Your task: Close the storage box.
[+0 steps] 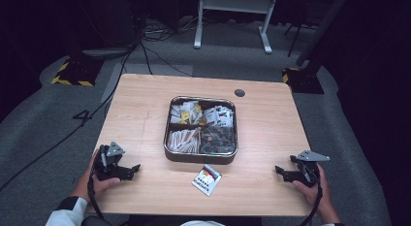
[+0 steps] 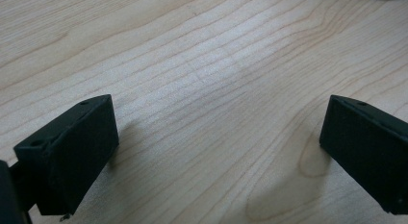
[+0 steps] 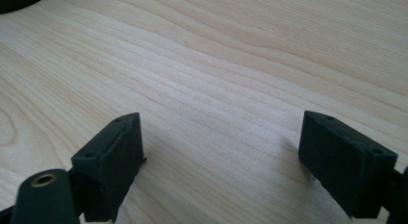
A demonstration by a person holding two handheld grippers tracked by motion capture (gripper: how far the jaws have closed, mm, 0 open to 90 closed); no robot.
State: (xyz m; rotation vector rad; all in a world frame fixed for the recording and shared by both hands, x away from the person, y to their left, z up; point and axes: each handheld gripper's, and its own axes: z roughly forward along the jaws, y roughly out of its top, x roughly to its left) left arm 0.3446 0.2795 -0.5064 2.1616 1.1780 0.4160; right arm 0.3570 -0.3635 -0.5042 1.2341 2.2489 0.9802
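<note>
Two grippers rest low on the wooden table (image 1: 145, 109), one at each near corner, and we read that as a parked stance with nothing in hand.

Left side first. Our left gripper (image 1: 130, 171) lies near the front-left edge, tipped toward the middle of the table. In the left gripper view its jaws stand wide apart with bare wood grain between them; nothing is gripped. The left hand (image 1: 97, 182) cups the body from below and behind, which keeps the jaws free to swing inward.

Centre. A metal tray (image 1: 201, 158) sits mid-table, split into four compartments: pale and yellow sachets in the far left one, white sachets with red and dark print in the far right, reddish-striped sticks in the near left, dark round pieces in the near right. What exactly those pieces are we cannot tell. Just in front of the tray, apart from its rim, one loose sachet (image 1: 207, 179) lies flat and a little askew. It is the nearest item to both grippers, so we judge it the piece to be sorted into the tray.

Right side. Our right gripper (image 1: 281, 171) points inward toward the sachet, well short of it. The right gripper view shows its jaws spread wide over empty wood. The right hand (image 1: 315, 187) holds it from behind.
</note>
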